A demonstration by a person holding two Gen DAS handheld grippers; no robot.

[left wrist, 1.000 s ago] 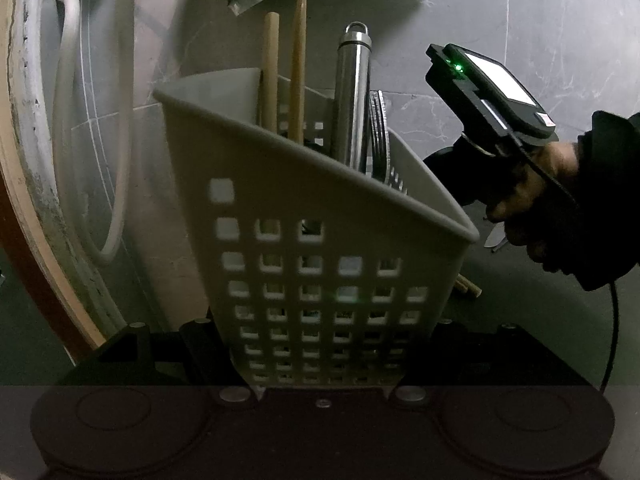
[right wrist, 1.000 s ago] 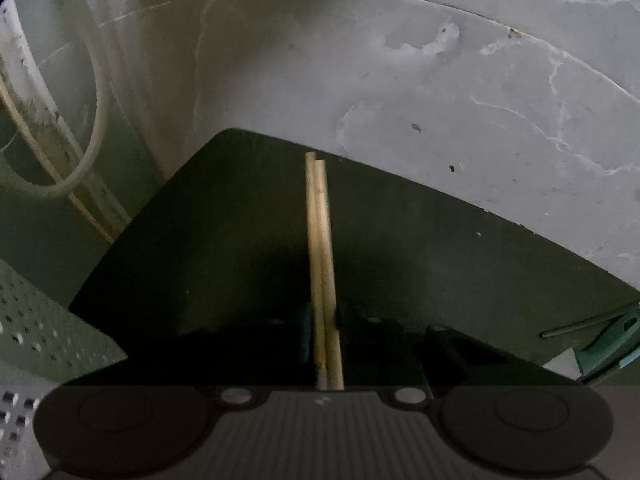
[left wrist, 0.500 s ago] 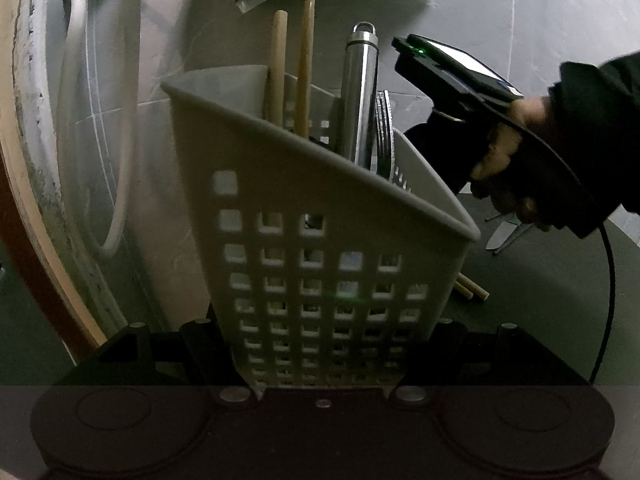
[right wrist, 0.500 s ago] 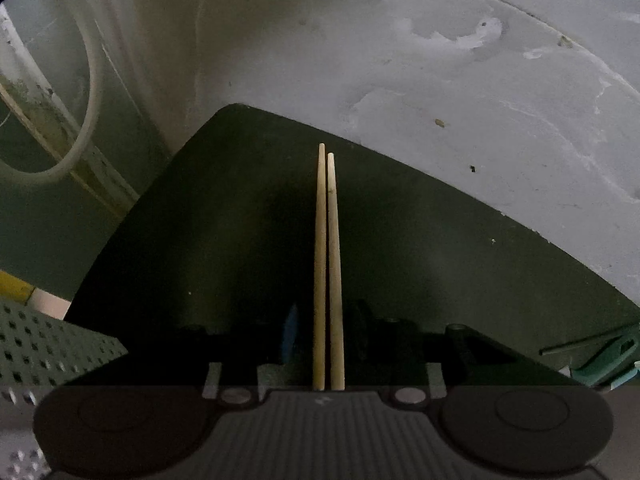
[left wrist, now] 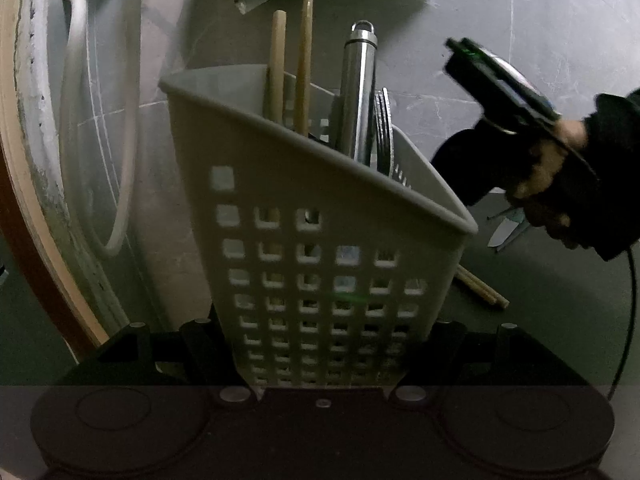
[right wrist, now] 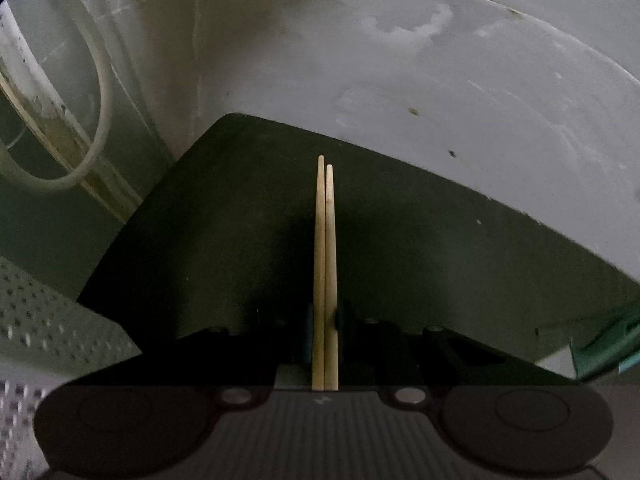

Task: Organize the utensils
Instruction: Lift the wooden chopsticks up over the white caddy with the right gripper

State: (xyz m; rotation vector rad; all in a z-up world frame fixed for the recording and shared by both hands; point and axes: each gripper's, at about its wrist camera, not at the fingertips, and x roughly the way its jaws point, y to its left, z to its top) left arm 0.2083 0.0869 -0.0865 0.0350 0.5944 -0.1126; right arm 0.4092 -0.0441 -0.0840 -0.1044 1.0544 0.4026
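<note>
My left gripper (left wrist: 320, 344) is clamped on the grey utensil basket (left wrist: 320, 240), its fingers pressed to both sides of the perforated lower end, and the basket is tipped so its open rim slants down to the right. Standing in the basket: two wooden chopsticks (left wrist: 290, 68) side by side at the left, a steel handle (left wrist: 360, 92) with a hanging loop on top, and some flat metal utensils (left wrist: 384, 128) just right of it, fork tines showing at the rim. My right gripper (right wrist: 325, 316) has just been closing and its jaws now stand narrow, pinched on a second pair of chopsticks (right wrist: 325, 240) that run straight ahead between the fingers, tips pointing away over the dark mat (right wrist: 440, 248). In the left view that pair's ends (left wrist: 482, 290) stick out just right of the basket, low over the mat. The person's right hand (left wrist: 548, 176), in a dark sleeve, grips the right gripper's handle at the far right of that view. A small knife (left wrist: 506, 232) lies on the mat below that hand. A white hose (left wrist: 76, 120) loops along the wall at the left. Grey marbled surface behind the mat. Something green at the right edge of the right view, can't tell what.
</note>
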